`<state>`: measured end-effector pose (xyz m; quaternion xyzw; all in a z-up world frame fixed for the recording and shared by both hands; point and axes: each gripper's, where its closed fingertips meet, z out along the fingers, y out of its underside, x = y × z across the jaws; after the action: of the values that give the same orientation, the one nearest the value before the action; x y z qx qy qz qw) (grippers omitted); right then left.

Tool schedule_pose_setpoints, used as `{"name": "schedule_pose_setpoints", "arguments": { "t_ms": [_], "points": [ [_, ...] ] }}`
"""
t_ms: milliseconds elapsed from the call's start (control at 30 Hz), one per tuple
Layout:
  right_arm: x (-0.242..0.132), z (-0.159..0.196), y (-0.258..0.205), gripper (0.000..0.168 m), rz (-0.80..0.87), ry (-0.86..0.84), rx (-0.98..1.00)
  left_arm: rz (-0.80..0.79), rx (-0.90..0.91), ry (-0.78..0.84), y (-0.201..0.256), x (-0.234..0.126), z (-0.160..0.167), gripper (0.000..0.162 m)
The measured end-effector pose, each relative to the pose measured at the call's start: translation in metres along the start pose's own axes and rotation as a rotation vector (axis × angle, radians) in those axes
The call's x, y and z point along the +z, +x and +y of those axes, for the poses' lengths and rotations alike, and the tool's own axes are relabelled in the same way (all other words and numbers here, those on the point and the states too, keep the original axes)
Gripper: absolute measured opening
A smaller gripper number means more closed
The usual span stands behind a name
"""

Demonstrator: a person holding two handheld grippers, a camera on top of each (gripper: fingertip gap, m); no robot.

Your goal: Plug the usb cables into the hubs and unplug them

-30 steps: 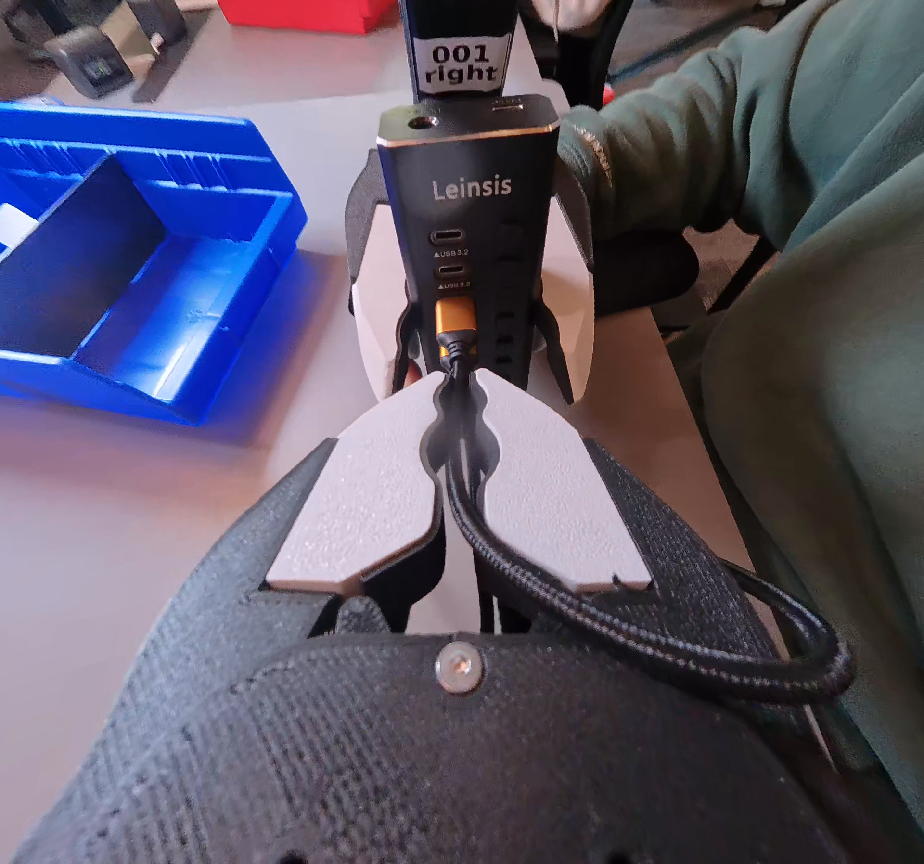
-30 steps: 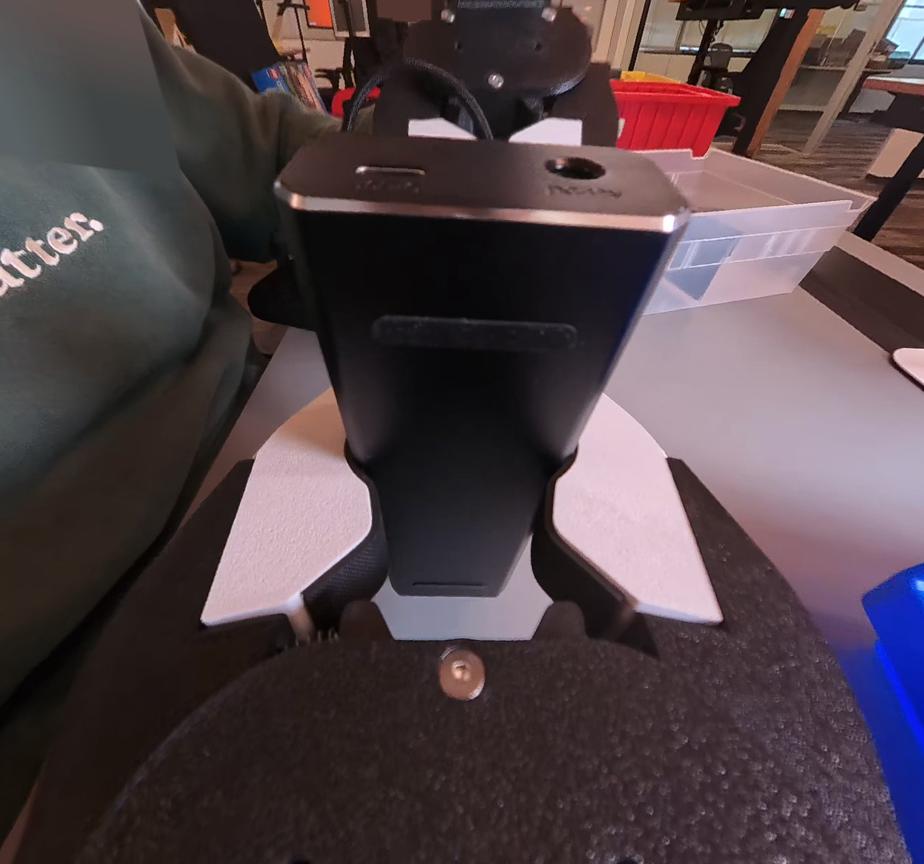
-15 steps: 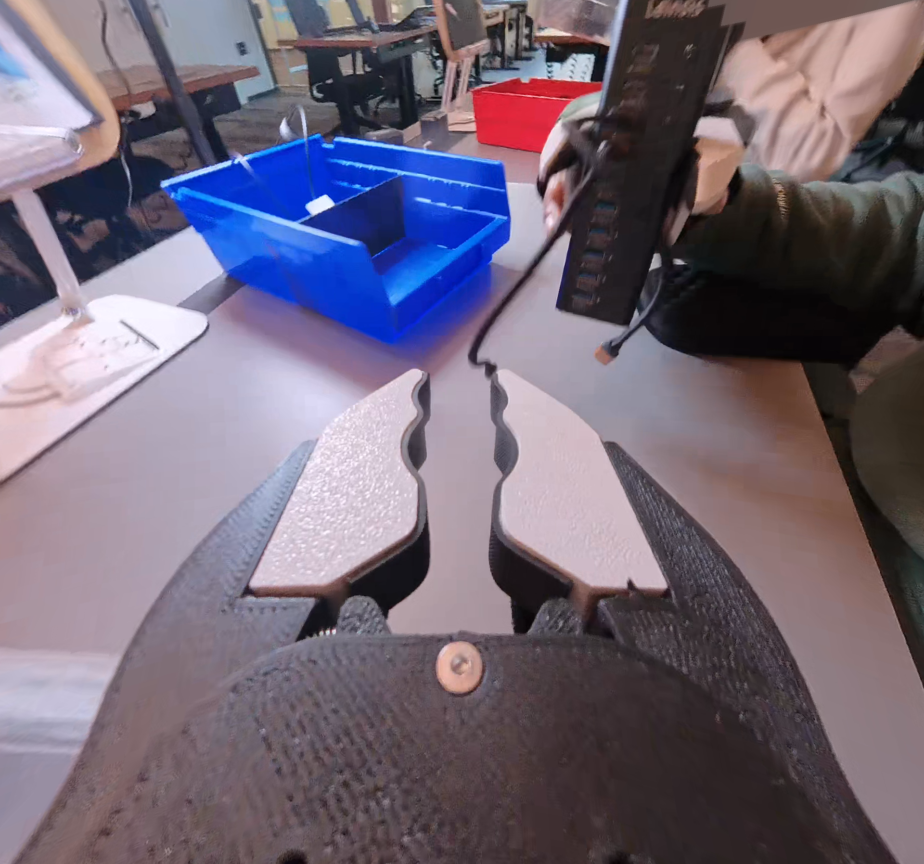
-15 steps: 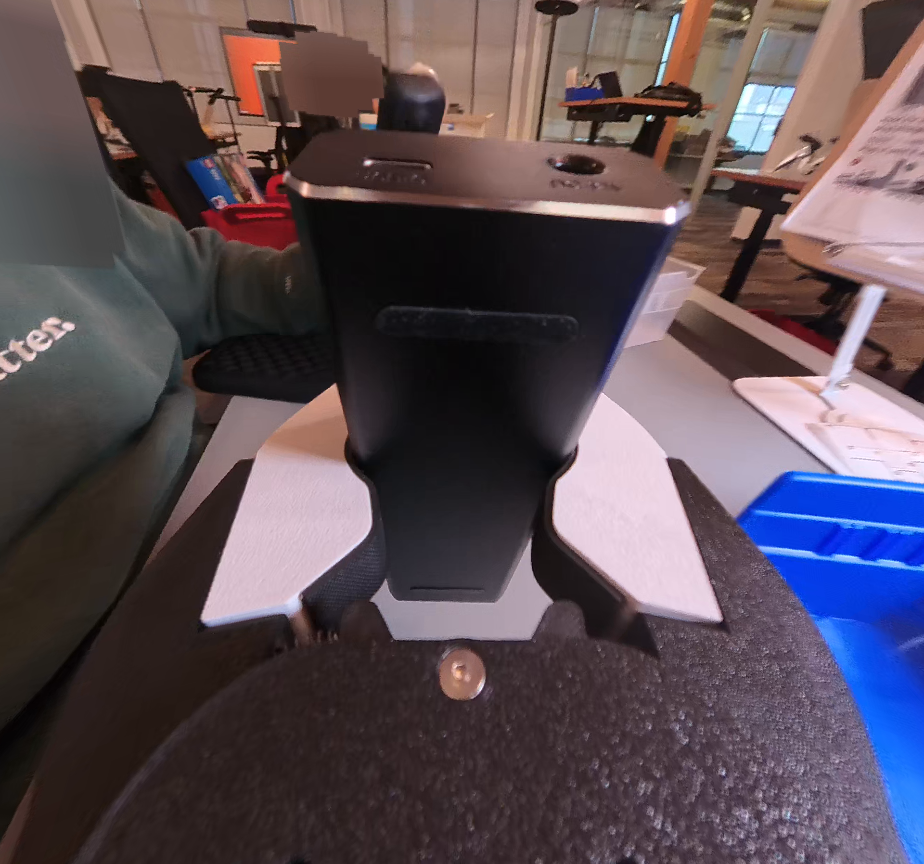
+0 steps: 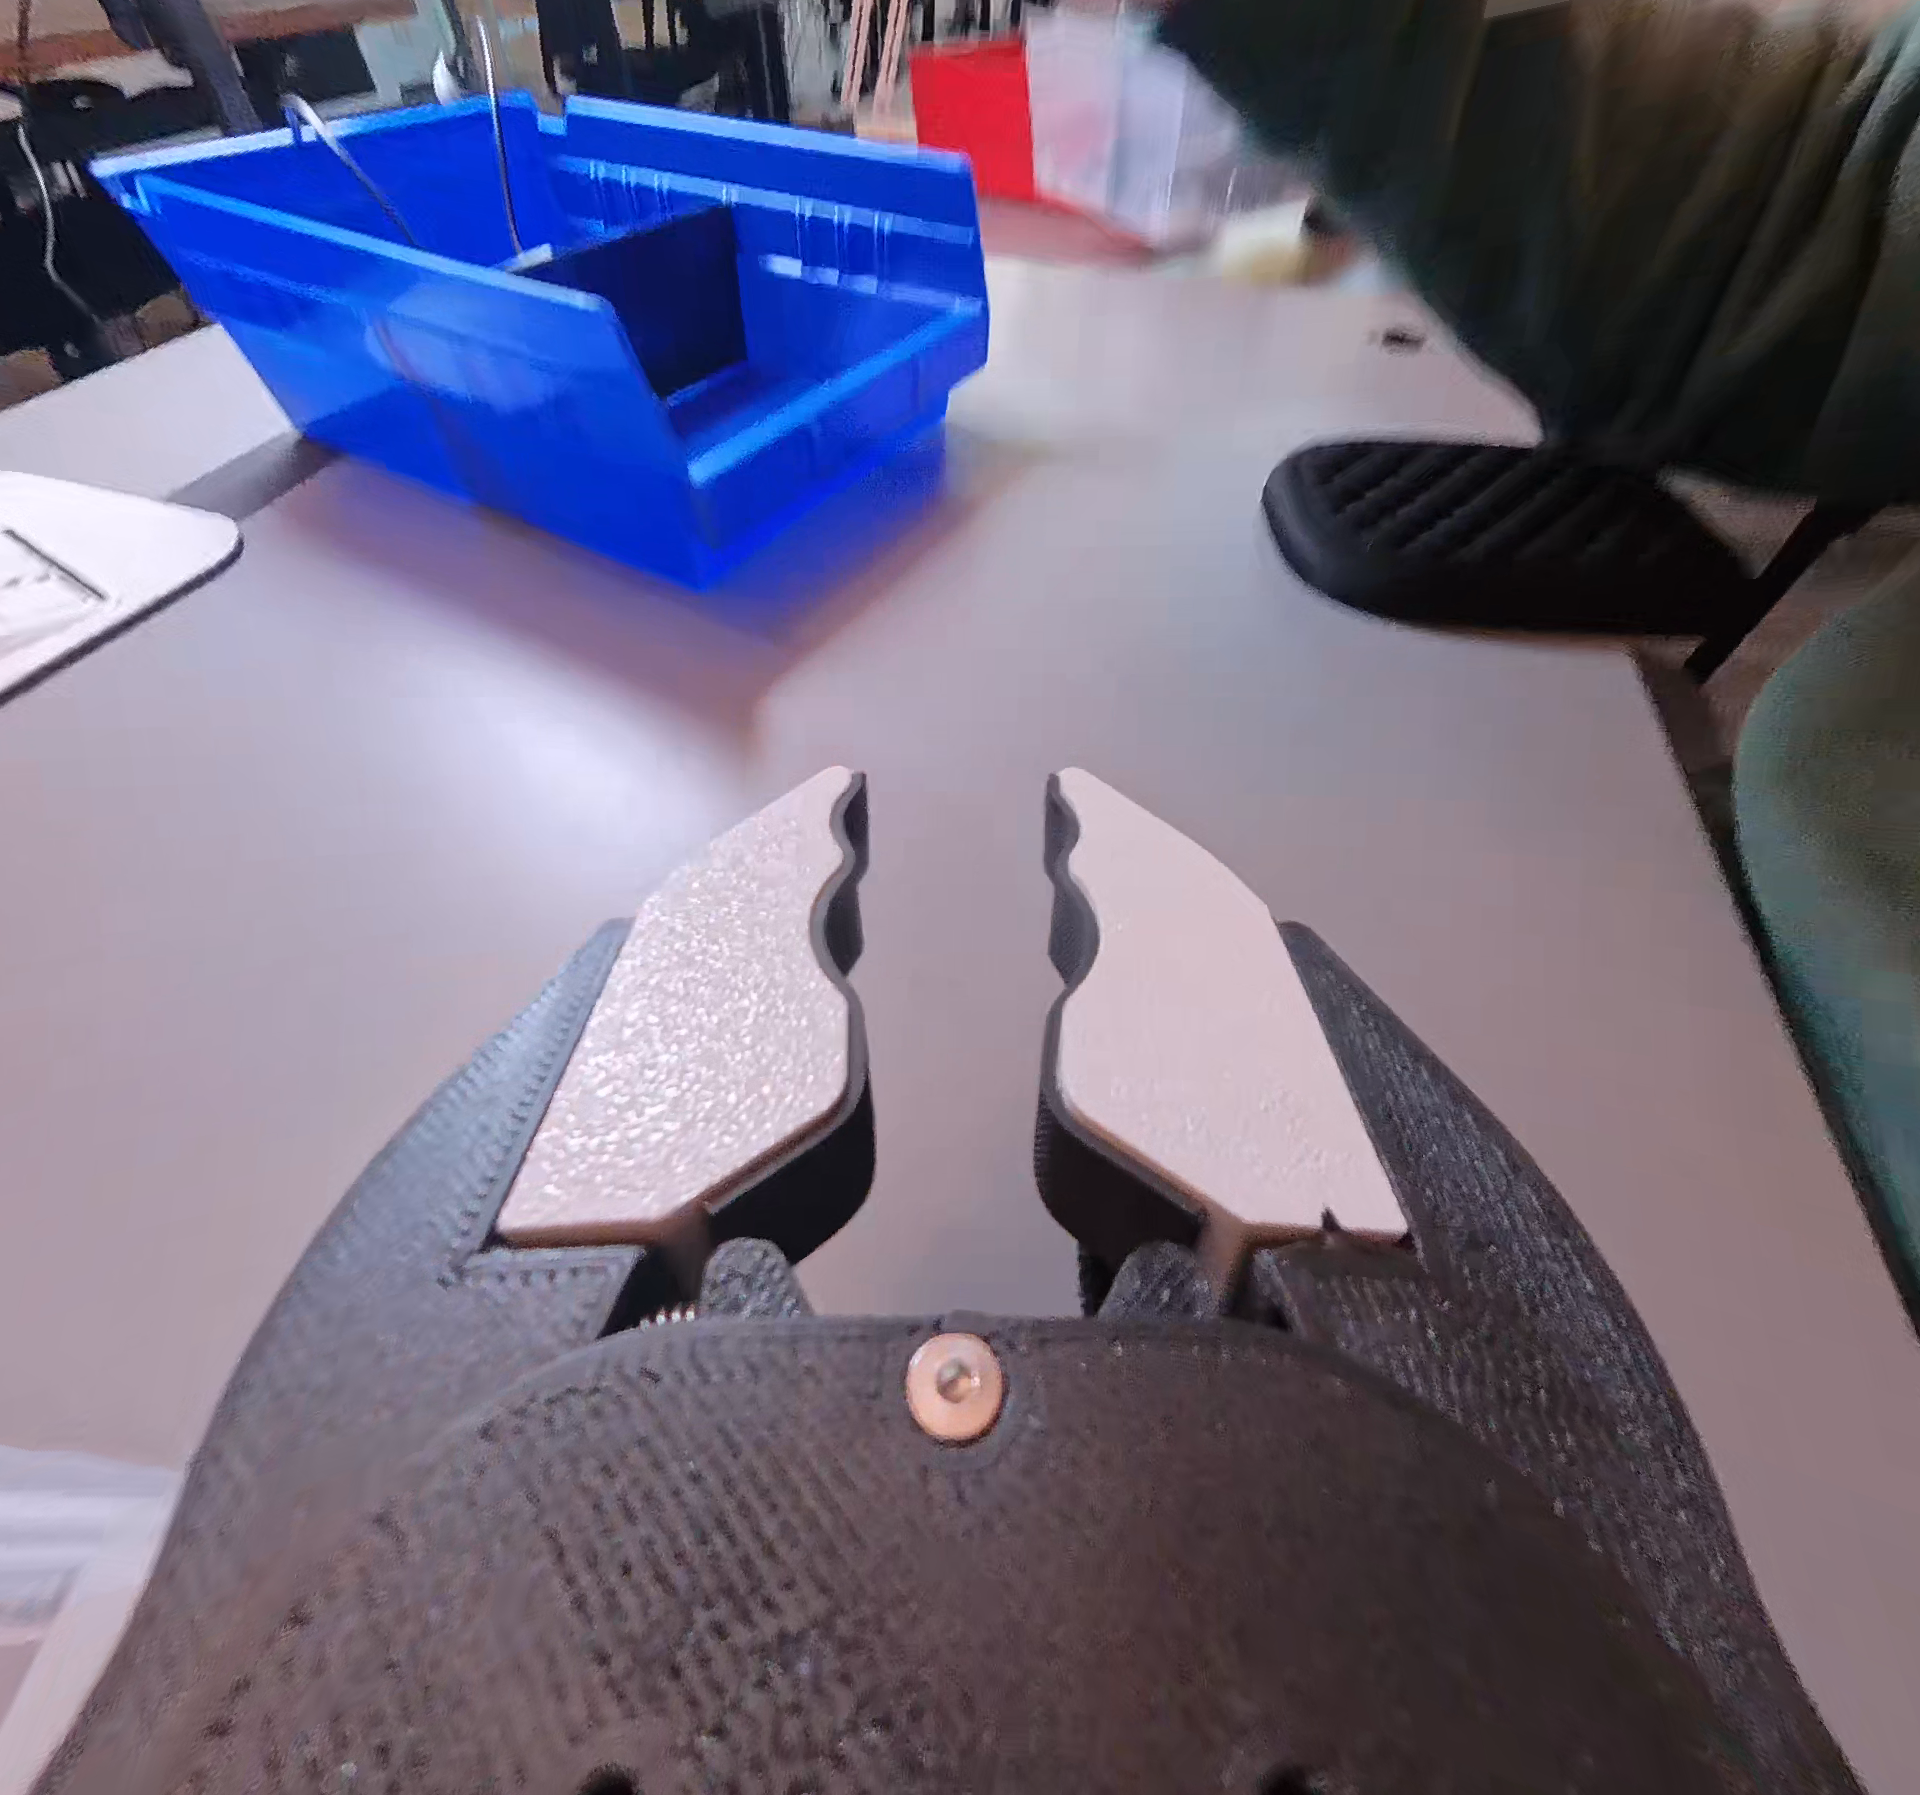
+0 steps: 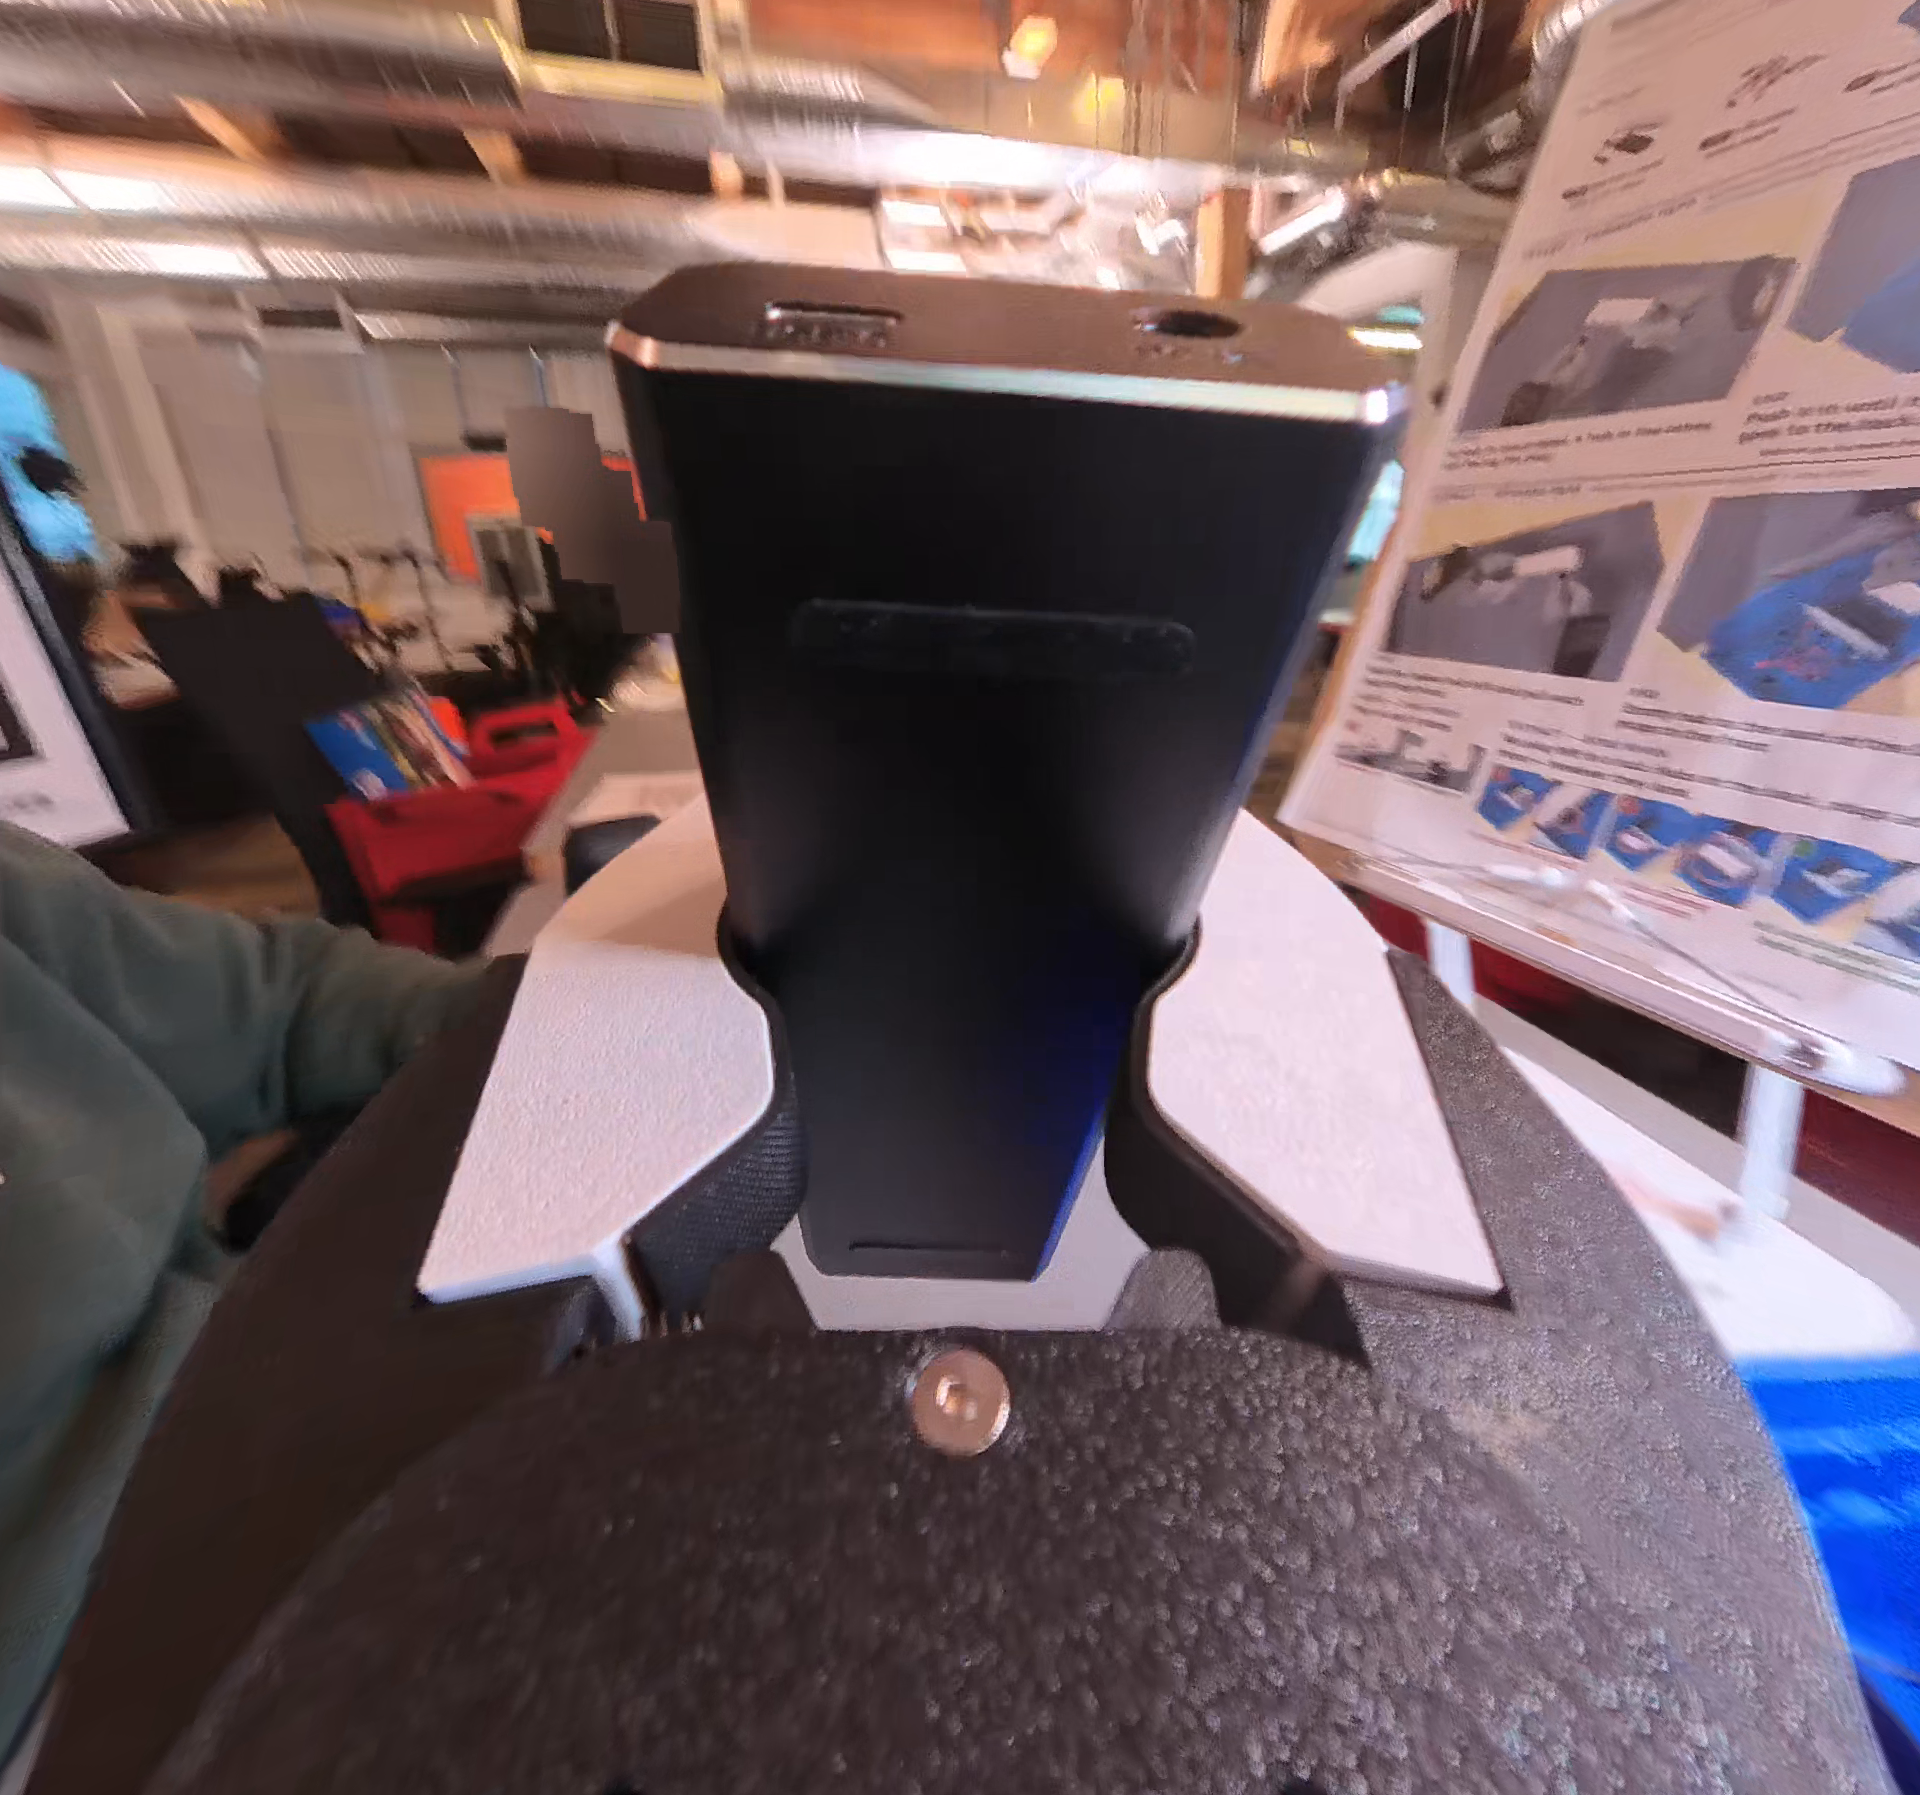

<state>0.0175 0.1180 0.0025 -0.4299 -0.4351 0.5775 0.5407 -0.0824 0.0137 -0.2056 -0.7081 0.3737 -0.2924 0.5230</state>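
One blue plastic storage bin (image 5: pixel 582 332) stands on the grey table top (image 5: pixel 1143 706), ahead and to the left of the left gripper (image 5: pixel 954 789). A dark divider panel (image 5: pixel 665 311) splits the bin into compartments. The near compartment shows only bare blue floor. A thin, pale, cable-like strand (image 5: pixel 499 156) rises out of the far compartment; what lies on that compartment's floor is hidden by the bin wall. Behind the bin, one red container (image 5: pixel 966 119) and one clear plastic container (image 5: pixel 1132 145) stand at the far side of the table; both are blurred and their contents cannot be made out.

The left gripper hovers over the bare table with its two white textured fingers (image 5: pixel 717 1018) set apart and nothing between them. One black ribbed chair armrest (image 5: pixel 1486 530) lies at the right table edge, below one green sleeve (image 5: pixel 1662 187).

The right gripper (image 6: pixel 961 872) is clamped on one black rectangular USB hub (image 6: pixel 987 602), held upright with its plain back face toward the camera. The two white fingers (image 6: pixel 613 1101) press against the hub's lower sides. The hub's top end carries a silver rim, one slot port (image 6: pixel 831 327) and one round socket (image 6: pixel 1184 327). No cable is visible on the hub from this side; its port face is turned away.

One printed instruction sheet (image 6: pixel 1662 519) on a stand leans at the right of the hub.
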Motion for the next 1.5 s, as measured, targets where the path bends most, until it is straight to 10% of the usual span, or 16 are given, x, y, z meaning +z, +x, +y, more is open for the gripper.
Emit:
{"name": "schedule_pose_setpoints", "arguments": {
  "t_ms": [233, 367, 667, 1033, 1500],
  "points": [
    [0.047, 0.041, -0.057, 0.072, -0.196, 0.229, 0.143, 0.064, -0.089, 0.288, 0.009, 0.034, -0.077, 0.081],
    [0.064, 0.061, -0.076, 0.073, -0.229, 0.171, 0.106, 0.142, -0.089, 0.395, 0.010, 0.035, -0.108, 0.063],
    [0.041, 0.098, -0.073, 0.072, -0.218, -0.185, 0.053, 0.141, 0.047, 0.132, 0.000, 0.006, -0.063, 0.061],
    [-0.038, 0.171, -0.077, 0.070, -0.212, -1.184, -0.397, 0.173, 0.179, -0.100, 0.017, 0.021, -0.020, 0.061],
    [-0.049, 0.184, -0.079, 0.065, -0.188, -1.240, -0.345, 0.143, 0.169, -0.059, 0.017, 0.022, -0.021, 0.059]
  ]
}}
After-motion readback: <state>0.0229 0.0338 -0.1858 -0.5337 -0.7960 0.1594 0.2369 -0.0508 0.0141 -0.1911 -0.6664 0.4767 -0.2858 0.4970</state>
